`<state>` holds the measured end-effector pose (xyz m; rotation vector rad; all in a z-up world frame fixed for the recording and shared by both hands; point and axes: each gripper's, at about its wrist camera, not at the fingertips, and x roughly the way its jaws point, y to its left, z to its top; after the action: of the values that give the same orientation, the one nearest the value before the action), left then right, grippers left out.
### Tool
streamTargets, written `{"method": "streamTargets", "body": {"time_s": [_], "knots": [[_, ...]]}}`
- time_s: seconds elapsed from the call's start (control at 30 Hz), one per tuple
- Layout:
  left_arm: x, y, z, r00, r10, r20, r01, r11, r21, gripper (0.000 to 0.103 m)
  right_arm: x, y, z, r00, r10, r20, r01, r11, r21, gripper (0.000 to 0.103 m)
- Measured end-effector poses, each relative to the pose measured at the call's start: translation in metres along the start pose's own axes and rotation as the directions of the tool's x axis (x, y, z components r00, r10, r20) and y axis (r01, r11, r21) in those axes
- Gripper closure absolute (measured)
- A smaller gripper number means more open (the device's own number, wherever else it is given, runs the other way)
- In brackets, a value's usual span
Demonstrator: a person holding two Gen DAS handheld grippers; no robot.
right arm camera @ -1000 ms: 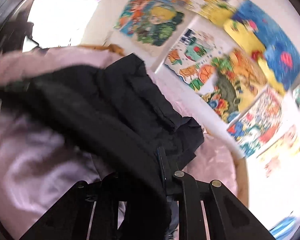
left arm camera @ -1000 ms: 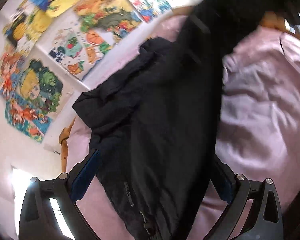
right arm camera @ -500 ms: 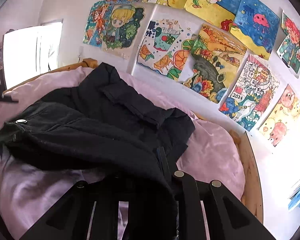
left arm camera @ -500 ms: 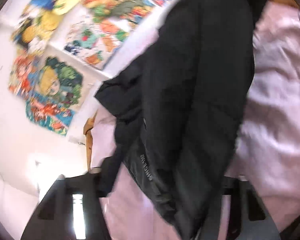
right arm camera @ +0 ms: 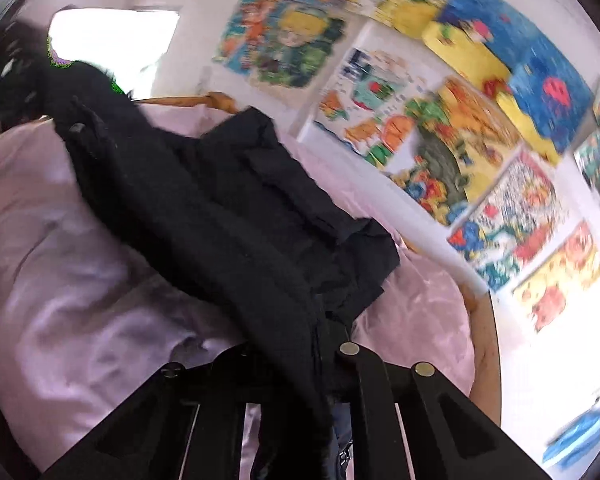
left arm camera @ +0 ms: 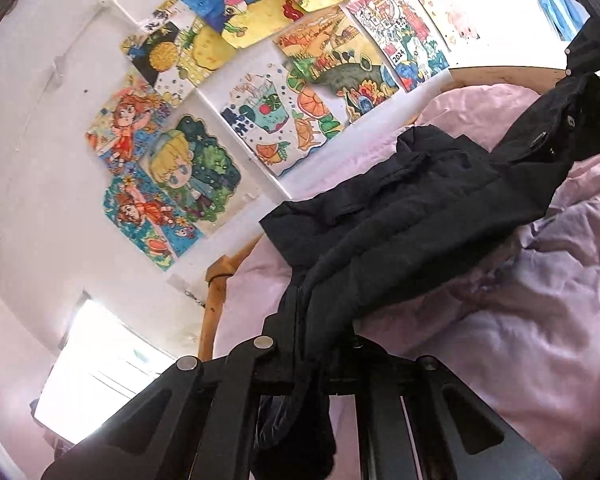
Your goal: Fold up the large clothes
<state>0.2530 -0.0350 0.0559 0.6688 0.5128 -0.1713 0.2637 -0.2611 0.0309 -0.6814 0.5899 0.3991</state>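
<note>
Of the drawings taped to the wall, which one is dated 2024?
The busy line drawing of buildings, in the upper row near the right end. A small "2024" label sits at its lower edge; no other drawing shows a legible number.

pink-sheeted bed, black jacket on it

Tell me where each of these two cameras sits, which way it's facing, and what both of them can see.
Left wrist: on the left gripper, looking along its fingers, shut on the black jacket, across the pink bedding to the drawings.
Right wrist: on the right gripper, shut on the jacket, same direction.
Shared: jacket, bedding, drawings.
</note>
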Motion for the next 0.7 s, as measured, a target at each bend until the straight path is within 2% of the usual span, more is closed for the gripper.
{"method": "streamTargets", "body": {"time_s": [0.07, 0.13, 0.33, 0.5, 0.7], "knots": [[-0.016, -0.003, -0.003, 0.998, 0.038, 0.044, -0.040, 0.998, 0.042, 0.096, -0.014, 0.007, -0.004, 1.000, 0.019, 0.012, -0.019, 1.000, -0.012, 0.094], [-0.028, -0.002, -0.001, 0.995, 0.052, 0.082, -0.056, 0.998, 0.043, 0.096, -0.026, 0.009, -0.006, 0.999, 0.034, 0.021, -0.034, 0.999, -0.008, 0.094], [-0.059, 0.015, 0.016, 0.991, -0.009, 0.134, 0.006, 1.000, 0.020, 0.096, -0.062, -0.002, -0.005, 0.997, 0.044, 0.056, -0.049, 0.995, 0.083, 0.094], [-0.056, 0.007, 0.029, 0.994, -0.018, 0.107, 0.011, 0.998, 0.061, 0.096, -0.054, -0.019, 0.007, 0.999, -0.002, 0.037, -0.002, 0.996, 0.085, 0.093], [-0.008, 0.023, 0.050, 1.000, -0.009, -0.015, 0.009, 1.000, 0.015, 0.096, -0.009, -0.044, 0.034, 1.000, -0.004, -0.008, 0.004, 0.999, 0.046, 0.089]]}}
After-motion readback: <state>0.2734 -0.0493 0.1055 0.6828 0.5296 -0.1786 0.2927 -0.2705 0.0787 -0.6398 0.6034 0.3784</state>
